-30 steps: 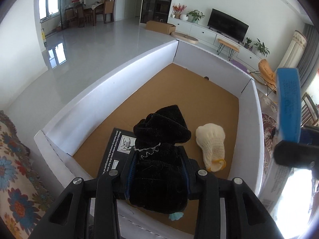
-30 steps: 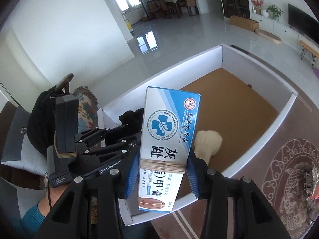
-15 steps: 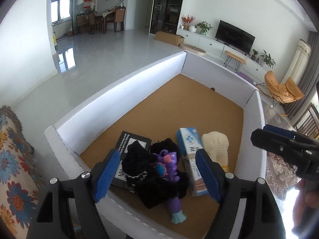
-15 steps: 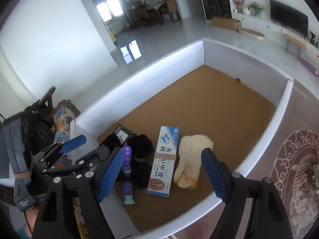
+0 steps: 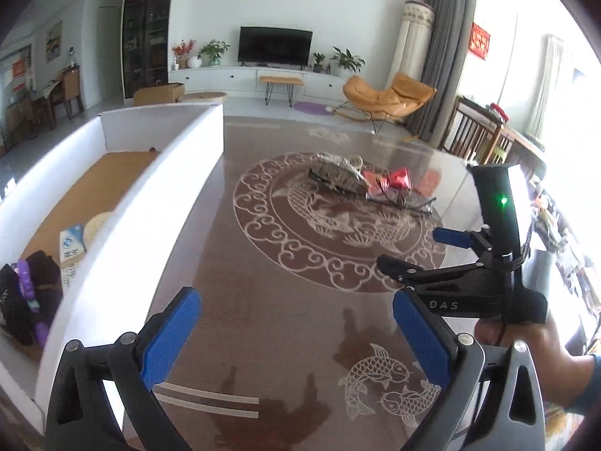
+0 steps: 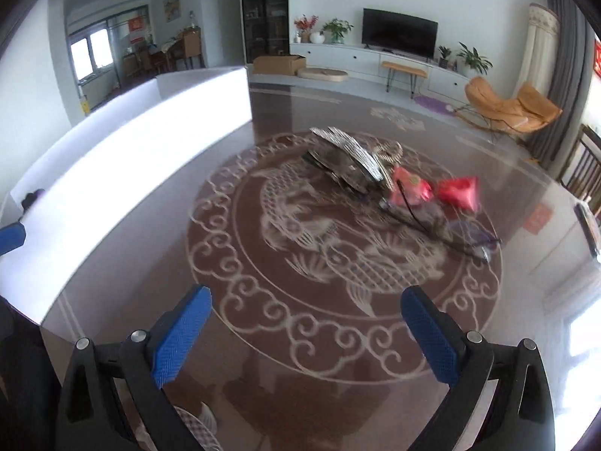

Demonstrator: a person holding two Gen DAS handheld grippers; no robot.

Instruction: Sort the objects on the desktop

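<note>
A: How do the two grippers stand?

B: The left gripper has its jaws opening wide, and nothing is between the blue pads. It hangs over the brown table with the fish pattern. The right gripper is the same: jaws opening, only the table surface shows between them. In the left wrist view the right gripper is seen from the side, held by a hand at the right edge.

A: Where are the things to sort?

B: Some lie in the white box at the left: a black cloth, a purple toy on it, a blue and white carton just beside, and a cream item partly hidden by the wall. The others lie on the table: a silver crumpled bundle, red packets touching it, and dark thin items, too blurred to name.
</note>
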